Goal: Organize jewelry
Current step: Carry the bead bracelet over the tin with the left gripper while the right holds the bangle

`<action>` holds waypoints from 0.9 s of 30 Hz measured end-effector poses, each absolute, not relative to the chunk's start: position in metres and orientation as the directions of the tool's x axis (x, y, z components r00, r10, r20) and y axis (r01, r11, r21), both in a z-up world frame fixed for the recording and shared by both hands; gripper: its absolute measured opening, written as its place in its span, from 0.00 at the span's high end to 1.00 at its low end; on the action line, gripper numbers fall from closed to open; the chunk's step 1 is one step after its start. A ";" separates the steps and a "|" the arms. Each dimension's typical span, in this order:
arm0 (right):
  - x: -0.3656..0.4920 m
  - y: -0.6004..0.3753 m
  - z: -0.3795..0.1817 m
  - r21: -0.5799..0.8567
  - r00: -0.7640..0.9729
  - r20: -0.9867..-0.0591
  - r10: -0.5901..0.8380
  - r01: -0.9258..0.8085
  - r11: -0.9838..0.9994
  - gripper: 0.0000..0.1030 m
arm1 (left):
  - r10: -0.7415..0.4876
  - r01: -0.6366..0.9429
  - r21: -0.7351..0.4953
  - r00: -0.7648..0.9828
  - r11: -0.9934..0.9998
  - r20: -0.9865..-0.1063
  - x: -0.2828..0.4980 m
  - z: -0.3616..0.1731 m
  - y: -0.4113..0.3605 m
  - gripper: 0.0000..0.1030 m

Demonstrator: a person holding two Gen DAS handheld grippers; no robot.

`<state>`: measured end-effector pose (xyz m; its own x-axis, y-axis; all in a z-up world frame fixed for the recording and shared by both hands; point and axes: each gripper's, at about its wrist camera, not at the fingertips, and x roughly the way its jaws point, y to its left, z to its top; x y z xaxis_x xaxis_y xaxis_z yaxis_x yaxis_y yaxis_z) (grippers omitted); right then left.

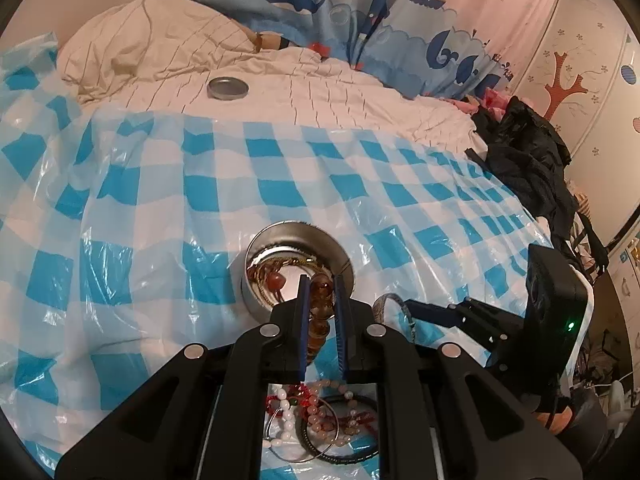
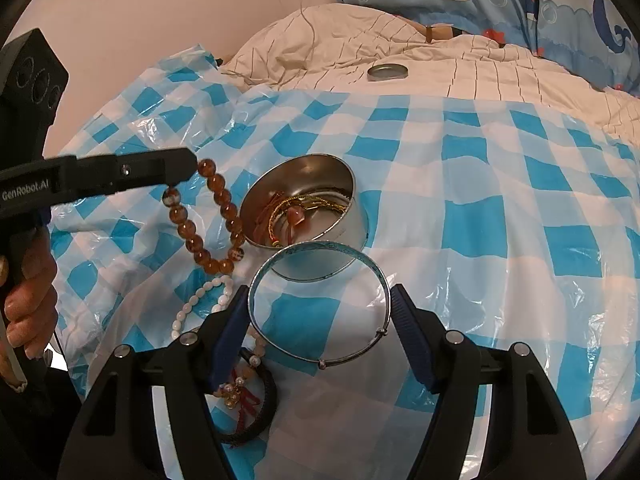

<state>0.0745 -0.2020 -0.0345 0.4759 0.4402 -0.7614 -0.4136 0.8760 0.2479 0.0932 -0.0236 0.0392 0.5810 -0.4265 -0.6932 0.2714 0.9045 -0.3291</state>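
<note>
My left gripper [image 1: 321, 280] is shut on an amber bead bracelet [image 1: 320, 304], which hangs just in front of an open round metal tin [image 1: 288, 225]. From the right wrist view the amber bracelet [image 2: 216, 220] dangles from the left gripper [image 2: 188, 172], left of the tin [image 2: 352, 240]. The tin holds gold cords and a reddish stone. My right gripper [image 2: 319, 289] is shut on a silver bangle [image 2: 322, 363], held level near the tin's front; both pads touch its rim. The bangle [image 1: 378, 305] shows partly in the left wrist view. Loose jewelry [image 1: 320, 420] lies below both grippers.
A blue-and-white checked plastic sheet [image 2: 480, 200] covers the bed. The tin's lid [image 2: 387, 72] lies farther back on a cream quilt. A pearl bracelet [image 2: 200, 300] and a black cord bracelet [image 2: 264, 412] lie near. Black clothing [image 1: 528, 160] is heaped right. A hand [image 2: 28, 300] holds the left gripper.
</note>
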 end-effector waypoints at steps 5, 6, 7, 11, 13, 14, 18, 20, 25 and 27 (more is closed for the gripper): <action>0.074 -0.202 -0.034 0.248 0.477 -0.761 0.441 -0.414 0.876 0.34 | -0.435 0.278 -0.335 0.589 0.900 -0.681 0.095 0.044 -0.028 0.90; 0.074 -0.202 -0.034 0.248 0.477 -0.760 0.441 -0.413 0.876 0.34 | -0.437 0.280 -0.337 0.591 0.899 -0.678 0.095 0.045 -0.029 0.90; 0.075 -0.202 -0.034 0.248 0.477 -0.760 0.441 -0.413 0.876 0.34 | -0.440 0.282 -0.338 0.594 0.898 -0.674 0.096 0.046 -0.030 0.90; 0.074 -0.202 -0.033 0.250 0.480 -0.757 0.442 -0.412 0.876 0.34 | -0.447 0.287 -0.343 0.603 0.894 -0.661 0.098 0.051 -0.034 0.90; 0.074 -0.202 -0.033 0.251 0.482 -0.756 0.443 -0.411 0.876 0.34 | -0.452 0.285 -0.351 0.605 0.892 -0.656 0.100 0.052 -0.035 0.90; 0.074 -0.202 -0.032 0.250 0.484 -0.755 0.443 -0.411 0.877 0.34 | -0.453 0.283 -0.354 0.605 0.891 -0.655 0.101 0.051 -0.035 0.90; 0.072 -0.202 -0.029 0.236 0.500 -0.748 0.436 -0.414 0.879 0.34 | -0.457 0.279 -0.364 0.604 0.889 -0.653 0.106 0.048 -0.038 0.90; 0.073 -0.202 -0.028 0.232 0.508 -0.744 0.434 -0.413 0.881 0.34 | -0.461 0.276 -0.372 0.605 0.886 -0.649 0.108 0.048 -0.039 0.90; 0.074 -0.203 -0.026 0.230 0.519 -0.736 0.434 -0.411 0.882 0.34 | -0.469 0.260 -0.397 0.602 0.880 -0.646 0.117 0.041 -0.041 0.90; 0.074 -0.202 -0.024 0.223 0.524 -0.736 0.429 -0.412 0.884 0.34 | -0.467 0.241 -0.408 0.589 0.881 -0.660 0.123 0.034 -0.041 0.90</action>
<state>0.0736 -0.2021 -0.0240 0.5237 0.4293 -0.7358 -0.4116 0.8837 0.2226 0.1230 -0.0412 0.0339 0.5888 -0.4670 -0.6597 0.2415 0.8806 -0.4077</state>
